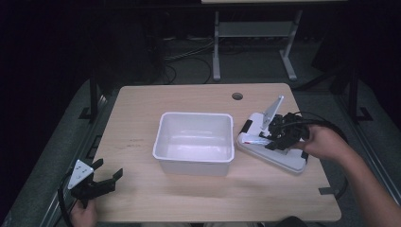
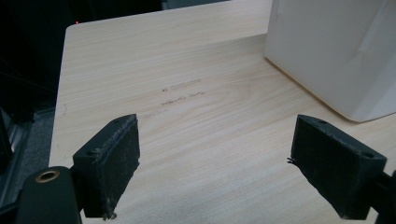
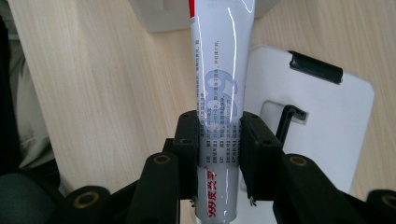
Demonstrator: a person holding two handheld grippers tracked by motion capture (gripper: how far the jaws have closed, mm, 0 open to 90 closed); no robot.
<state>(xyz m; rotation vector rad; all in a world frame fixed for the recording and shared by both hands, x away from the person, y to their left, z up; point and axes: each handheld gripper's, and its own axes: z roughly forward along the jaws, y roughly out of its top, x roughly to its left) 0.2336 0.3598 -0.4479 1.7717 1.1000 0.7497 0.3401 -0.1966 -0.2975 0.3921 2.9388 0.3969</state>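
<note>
Near the right edge of the surface (image 1: 142, 198), the right tongs (image 3: 218, 140) squeezed a light, soft, slippery tube (image 3: 219, 70) at its middle, above the lid (image 1: 288, 161). Left tongs (image 2: 215, 163) stood open, holding nothing.

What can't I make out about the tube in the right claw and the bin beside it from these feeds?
- Tube: both ends cut off by the top and bottom edges in the right gripper view, so the cap end is unclear; its small print is too fine to read.
- Tube in the high view: partly covered by the right claw.
- Bin: cropped by the frame in the left gripper view, interior unseen.
</note>
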